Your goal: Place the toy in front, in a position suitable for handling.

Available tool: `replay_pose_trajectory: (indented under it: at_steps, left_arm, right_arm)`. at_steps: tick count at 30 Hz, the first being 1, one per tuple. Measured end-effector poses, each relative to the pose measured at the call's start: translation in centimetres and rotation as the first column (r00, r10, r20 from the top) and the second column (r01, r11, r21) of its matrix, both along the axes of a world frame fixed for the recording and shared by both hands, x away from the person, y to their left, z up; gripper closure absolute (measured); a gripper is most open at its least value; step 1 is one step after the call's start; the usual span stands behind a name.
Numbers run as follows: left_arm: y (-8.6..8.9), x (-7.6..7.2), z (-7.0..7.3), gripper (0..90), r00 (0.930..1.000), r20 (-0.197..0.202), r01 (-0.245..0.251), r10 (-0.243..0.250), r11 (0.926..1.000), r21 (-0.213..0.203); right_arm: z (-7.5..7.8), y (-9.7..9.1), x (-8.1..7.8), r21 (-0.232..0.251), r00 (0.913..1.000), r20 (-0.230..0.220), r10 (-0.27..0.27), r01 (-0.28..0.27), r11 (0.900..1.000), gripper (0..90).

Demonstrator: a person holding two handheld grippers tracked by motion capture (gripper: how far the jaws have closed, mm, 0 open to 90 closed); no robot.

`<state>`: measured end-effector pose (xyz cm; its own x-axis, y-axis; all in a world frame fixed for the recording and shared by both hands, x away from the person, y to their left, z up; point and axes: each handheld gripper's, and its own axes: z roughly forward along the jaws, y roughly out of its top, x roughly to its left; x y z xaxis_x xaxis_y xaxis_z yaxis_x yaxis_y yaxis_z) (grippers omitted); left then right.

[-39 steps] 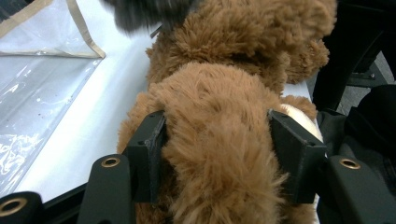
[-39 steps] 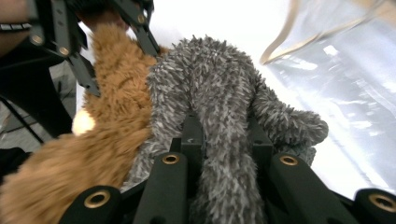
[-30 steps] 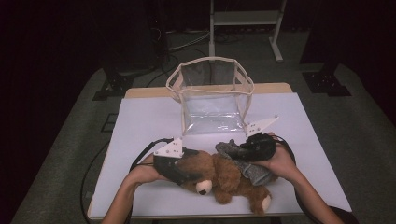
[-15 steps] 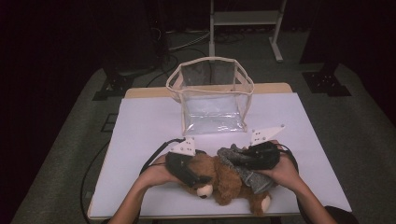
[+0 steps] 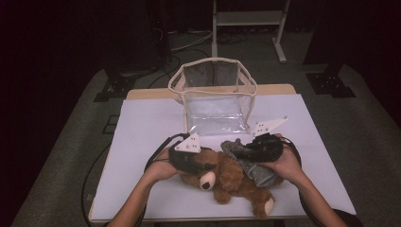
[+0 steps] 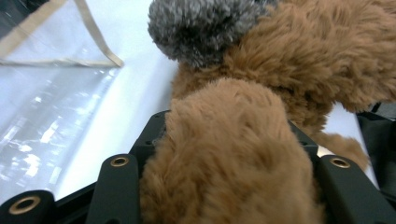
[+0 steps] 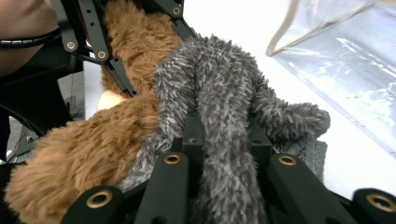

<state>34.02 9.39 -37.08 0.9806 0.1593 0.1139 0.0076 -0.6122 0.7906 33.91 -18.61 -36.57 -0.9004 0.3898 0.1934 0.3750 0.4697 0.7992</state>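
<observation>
A brown teddy bear (image 5: 229, 178) lies on the white table near the front edge, with a grey plush toy (image 5: 255, 170) draped against its right side. My left gripper (image 5: 202, 163) sits on the bear's head end. Its jaws have just been closing, and brown fur (image 6: 224, 154) is packed between them in the left gripper view. My right gripper (image 5: 238, 151) is shut on the grey plush (image 7: 224, 121), whose shaggy limb runs between the black fingers (image 7: 170, 184) in the right gripper view. The left gripper's linkage (image 7: 93, 37) shows there too, around the bear.
A clear plastic bag with beige trim (image 5: 215, 94) stands open at the back middle of the table (image 5: 142, 123), just behind the toys. Its wall (image 6: 51, 107) lies close to the left gripper. A metal stand (image 5: 246, 19) is beyond the table.
My left hand has slid right onto the bear, and its jaws have closed on the brown fur. The right hand has kept its hold on the grey plush.
</observation>
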Motion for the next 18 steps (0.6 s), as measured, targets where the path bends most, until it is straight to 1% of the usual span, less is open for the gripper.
replay_pose_trajectory:
  at_steps: [2, 3, 4, 6, 7, 8, 9, 10, 11, 12, 13, 14, 16, 18]
  left_arm:
    - [0.0, 0.7, 0.5, 46.9, 1.0, 0.005, -0.002, 0.002, 1.0, 0.001]
    - [0.0, 1.1, 0.7, 46.9, 0.9999, 0.013, -0.005, 0.005, 0.9999, 0.011]
    - [0.0, 1.5, 0.9, 46.7, 0.9999, 0.013, -0.01, 0.009, 0.9999, 0.01]
    - [0.2, 1.8, 0.6, 44.4, 0.9998, -0.016, -0.01, 0.01, 0.9999, 0.012]
    - [0.3, 1.8, 0.5, 41.0, 0.9997, -0.021, -0.013, 0.014, 0.9998, 0.015]
    - [0.4, 1.7, 0.3, 37.1, 0.9989, -0.044, -0.016, 0.017, 0.9998, 0.014]
    - [0.6, 1.5, 0.2, 32.9, 0.9983, -0.058, -0.008, 0.01, 0.9995, 0.03]
    - [0.8, 1.2, 0.1, 28.4, 0.997, -0.074, -0.019, 0.022, 0.9991, 0.039]
    - [0.9, 1.0, 0.1, 23.2, 0.9957, -0.087, -0.027, 0.031, 0.9988, 0.042]
    - [1.2, 0.7, 0.4, 18.2, 0.9948, -0.092, -0.039, 0.043, 0.9982, 0.047]
    - [1.5, 0.4, 0.7, 15.9, 0.9958, -0.078, -0.044, 0.047, 0.9982, 0.042]
    - [1.7, 0.1, 0.9, 13.7, 0.9961, -0.074, -0.046, 0.048, 0.9984, 0.032]
    - [2.1, -0.2, 1.1, 13.2, 0.9956, -0.084, -0.04, 0.042, 0.9987, 0.031]
    - [2.3, -0.3, 0.7, 15.0, 0.993, -0.114, -0.027, 0.031, 0.999, 0.036]
  right_arm:
    - [0.4, -0.1, 0.6, -0.011, 0.9999, -0.001, -0.011, 0.011, 0.9999, 75.4]
    - [0.5, -0.1, 0.9, -0.011, 0.9999, 0.0, -0.016, 0.016, 0.9998, 75.4]
    - [0.5, -0.1, 1.2, -0.01, 0.9998, 0.0, -0.02, 0.02, 0.9997, 75.4]
    - [0.4, 0.0, 1.7, -0.007, 0.9997, -0.014, -0.021, 0.021, 0.9997, 75.4]
    - [0.2, 0.1, 1.7, -0.007, 0.9997, -0.016, -0.017, 0.017, 0.9998, 75.4]
    - [0.2, 0.2, 1.6, -0.009, 0.9998, -0.017, -0.013, 0.013, 0.9999, 75.4]
    - [-0.1, 0.4, 1.5, -0.012, 0.9999, -0.014, -0.002, 0.002, 0.9999, 75.4]
    - [-0.2, 0.6, 1.3, -0.012, 0.9998, -0.018, 0.009, -0.009, 0.9999, 75.5]
    - [-0.4, 1.0, 0.9, -0.021, 0.9999, -0.006, 0.016, -0.016, 0.9997, 75.6]
    - [-0.4, 1.2, 0.6, -0.027, 0.9998, 0.004, 0.019, -0.019, 0.9995, 75.7]
    - [-0.4, 1.5, 0.0, -0.036, 0.9996, 0.016, 0.025, -0.024, 0.9991, 75.8]
    - [-0.4, 1.8, -0.5, -0.045, 0.9991, 0.033, 0.028, -0.027, 0.9986, 75.9]
    - [-0.3, 2.0, -1.3, -0.058, 0.9978, 0.055, 0.037, -0.034, 0.9977, 76.0]
    - [-0.2, 2.1, -2.4, -0.065, 0.9966, 0.072, 0.039, -0.035, 0.9973, 76.0]
